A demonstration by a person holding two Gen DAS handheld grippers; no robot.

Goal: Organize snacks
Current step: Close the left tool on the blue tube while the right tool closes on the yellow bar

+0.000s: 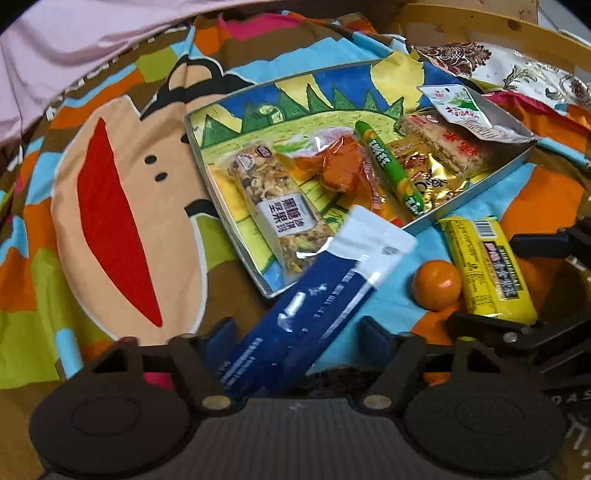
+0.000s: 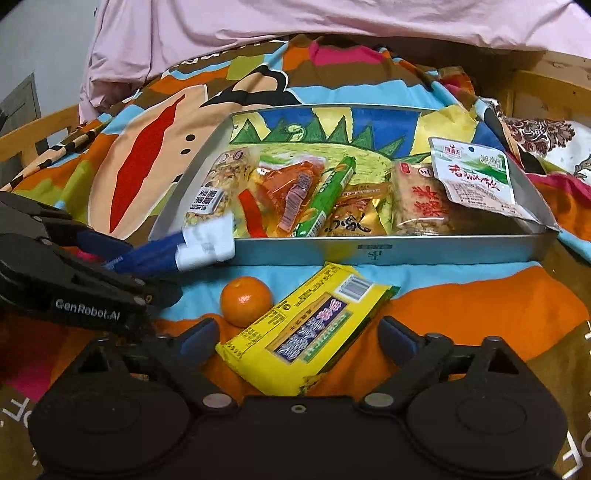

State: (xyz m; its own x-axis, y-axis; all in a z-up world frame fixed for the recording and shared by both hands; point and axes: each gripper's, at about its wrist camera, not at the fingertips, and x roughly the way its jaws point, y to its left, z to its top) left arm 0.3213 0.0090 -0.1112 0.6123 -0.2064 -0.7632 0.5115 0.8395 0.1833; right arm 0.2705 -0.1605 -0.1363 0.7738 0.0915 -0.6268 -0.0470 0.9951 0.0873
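Note:
A metal tray on a colourful bedspread holds several snacks: a nut bar, an orange pack, a green stick, a gold pack, a rice cake and a white-green pouch. My left gripper has its fingers wide apart around a blue-and-white packet whose white end reaches over the tray's near corner. My right gripper is open around a yellow pack on the cloth. A mandarin lies beside it.
The bedspread lies over a bed with a wooden frame. Pink cloth hangs at the far side. A floral fabric lies behind the tray on the right.

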